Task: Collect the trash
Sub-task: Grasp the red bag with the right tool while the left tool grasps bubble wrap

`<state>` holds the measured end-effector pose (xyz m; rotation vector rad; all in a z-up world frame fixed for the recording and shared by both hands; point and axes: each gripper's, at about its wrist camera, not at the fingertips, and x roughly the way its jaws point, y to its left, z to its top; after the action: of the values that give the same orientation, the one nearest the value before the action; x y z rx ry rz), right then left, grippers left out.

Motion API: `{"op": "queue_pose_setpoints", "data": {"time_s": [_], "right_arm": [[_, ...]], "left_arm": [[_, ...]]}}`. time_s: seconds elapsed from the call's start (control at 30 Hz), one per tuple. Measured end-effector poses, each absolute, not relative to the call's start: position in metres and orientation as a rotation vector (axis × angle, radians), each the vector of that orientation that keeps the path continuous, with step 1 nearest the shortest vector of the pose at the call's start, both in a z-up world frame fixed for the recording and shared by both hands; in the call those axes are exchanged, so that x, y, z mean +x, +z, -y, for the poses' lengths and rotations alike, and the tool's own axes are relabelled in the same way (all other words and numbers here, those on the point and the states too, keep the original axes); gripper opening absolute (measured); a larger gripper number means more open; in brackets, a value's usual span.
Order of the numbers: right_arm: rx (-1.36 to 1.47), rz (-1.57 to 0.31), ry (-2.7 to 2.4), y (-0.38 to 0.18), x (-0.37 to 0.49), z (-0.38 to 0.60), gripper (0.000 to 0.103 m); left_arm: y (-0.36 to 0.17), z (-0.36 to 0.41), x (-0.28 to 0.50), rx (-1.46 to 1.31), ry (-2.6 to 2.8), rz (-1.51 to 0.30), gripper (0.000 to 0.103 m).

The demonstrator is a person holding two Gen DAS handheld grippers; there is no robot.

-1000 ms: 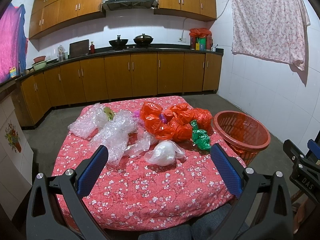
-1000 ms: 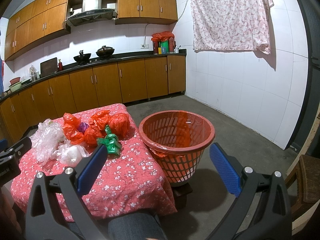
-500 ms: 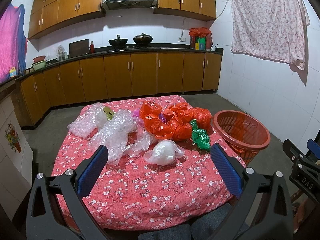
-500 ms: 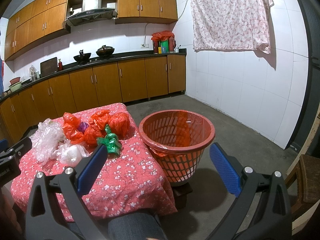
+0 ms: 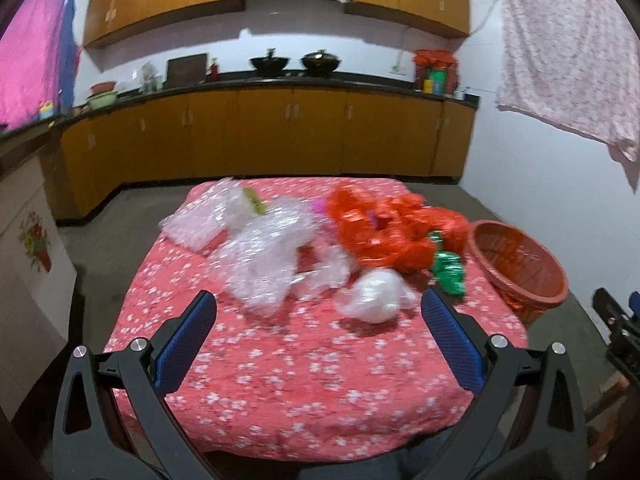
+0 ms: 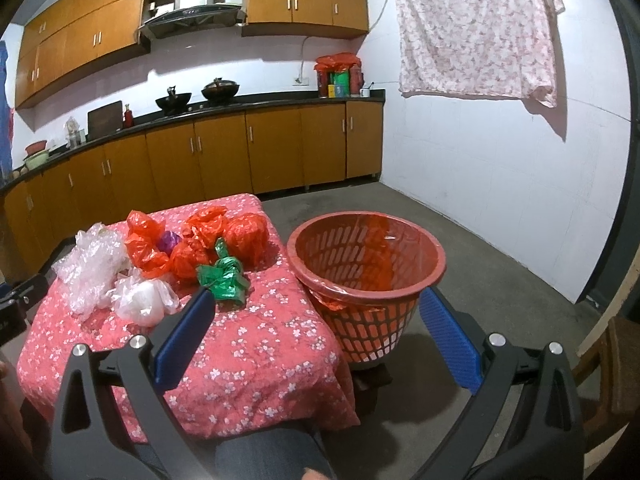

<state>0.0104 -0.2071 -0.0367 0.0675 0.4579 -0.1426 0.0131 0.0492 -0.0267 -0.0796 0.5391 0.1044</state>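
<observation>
A table with a red flowered cloth point(image 5: 288, 376) bears a heap of trash: clear bubble wrap point(image 5: 260, 256), crumpled red plastic bags point(image 5: 384, 232), a green bag point(image 5: 450, 272) and a white plastic ball point(image 5: 374, 292). A red plastic basket point(image 5: 520, 264) lined with a bag stands at the table's right end. My left gripper point(image 5: 316, 340) is open and empty, just short of the white ball. My right gripper point(image 6: 316, 340) is open and empty, above the table's near corner, with the green bag point(image 6: 224, 278) to its left and the basket point(image 6: 366, 264) to its right.
Wooden kitchen cabinets point(image 6: 240, 152) and a counter with pots run along the far wall. A flowered cloth point(image 6: 480, 28) hangs on the right wall. A wooden stool point(image 6: 612, 364) stands at the right edge. Concrete floor surrounds the table.
My left gripper has moved forward and lower toward the trash heap, and its view is now blurred. My right gripper has hardly moved.
</observation>
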Motion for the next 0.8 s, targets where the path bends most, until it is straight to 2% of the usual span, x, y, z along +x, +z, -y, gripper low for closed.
{"op": "queue_pose_setpoints", "data": {"time_s": [0.4, 0.47, 0.63, 0.8], "right_arm": [[0.095, -0.498, -0.073, -0.048, 0.083, 0.193, 0.099], [0.105, -0.504, -0.066, -0.049, 0.1, 0.191, 0.099], [0.095, -0.522, -0.036, -0.052, 0.148, 0.179, 0.099], [0.071, -0.547, -0.012, -0.06, 0.191, 0.169, 0.099]], "left_arm": [[-0.036, -0.092, 0.079, -0.063, 0.194, -0.529, 0.1], [-0.038, -0.095, 0.095, -0.07, 0.179, -0.537, 0.098], [-0.051, -0.108, 0.128, -0.092, 0.162, -0.608, 0.08], [-0.062, -0.117, 0.143, -0.116, 0.135, -0.654, 0.074]]}}
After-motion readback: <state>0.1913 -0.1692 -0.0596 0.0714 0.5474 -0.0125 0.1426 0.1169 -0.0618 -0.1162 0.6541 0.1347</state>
